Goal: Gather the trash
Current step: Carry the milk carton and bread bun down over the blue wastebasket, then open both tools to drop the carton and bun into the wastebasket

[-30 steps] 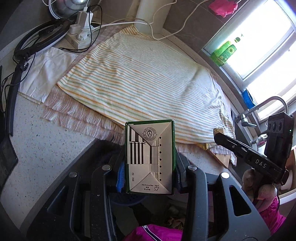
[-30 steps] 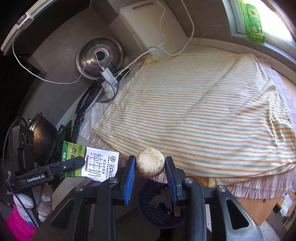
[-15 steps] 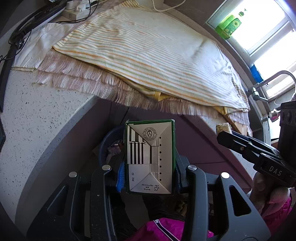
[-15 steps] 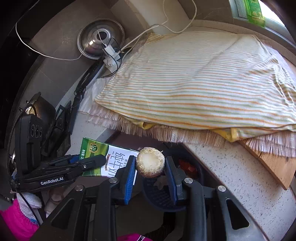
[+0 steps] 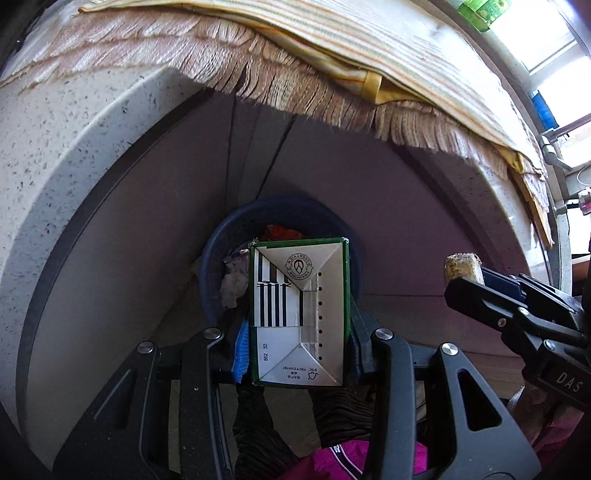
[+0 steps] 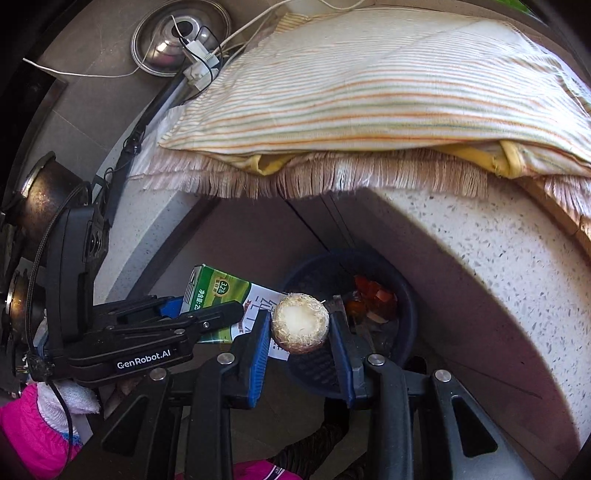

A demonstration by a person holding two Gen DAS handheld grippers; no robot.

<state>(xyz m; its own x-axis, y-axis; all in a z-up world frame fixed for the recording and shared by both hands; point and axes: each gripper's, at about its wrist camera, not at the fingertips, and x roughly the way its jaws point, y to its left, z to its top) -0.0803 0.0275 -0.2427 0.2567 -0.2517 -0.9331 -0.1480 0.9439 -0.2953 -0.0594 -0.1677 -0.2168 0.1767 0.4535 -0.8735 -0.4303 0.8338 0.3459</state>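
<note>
Below the speckled countertop (image 6: 480, 236), against the dark cabinet front (image 5: 388, 206), stands a round dark-blue waste basket (image 5: 221, 243). Its contents are partly visible: red-orange scraps (image 6: 373, 290) toward the far side, a pale crumpled wad (image 5: 233, 287) near the left wall, and other small debris too indistinct to identify. The lower inner wall of the basket shows a fine mesh pattern in the right wrist view.

Left gripper (image 5: 297, 343): jaws at a narrow setting, clamped on the two long sides of a green-and-white milk carton (image 5: 299, 314). The folded end of the carton, with barcode and printed seal, faces the camera. The carton is held above the near part of the basket opening, clear of the rim.

Right gripper (image 6: 301, 325): blue pads pressed on either side of a short, round corn-cob piece (image 6: 300, 323), its pale cut face toward the camera and a fibrous rim around it. The cob piece is held above the near-left part of the basket, just beside the carton.

Countertop detail: a striped cloth (image 6: 369, 81) lies over a fringed mat (image 6: 332, 177), whose fringe overhangs the counter edge above the basket. A metal lid (image 6: 177, 33) and white cables (image 6: 240, 29) lie at the far end. A pink sleeve (image 6: 33, 435) appears behind the left gripper.
</note>
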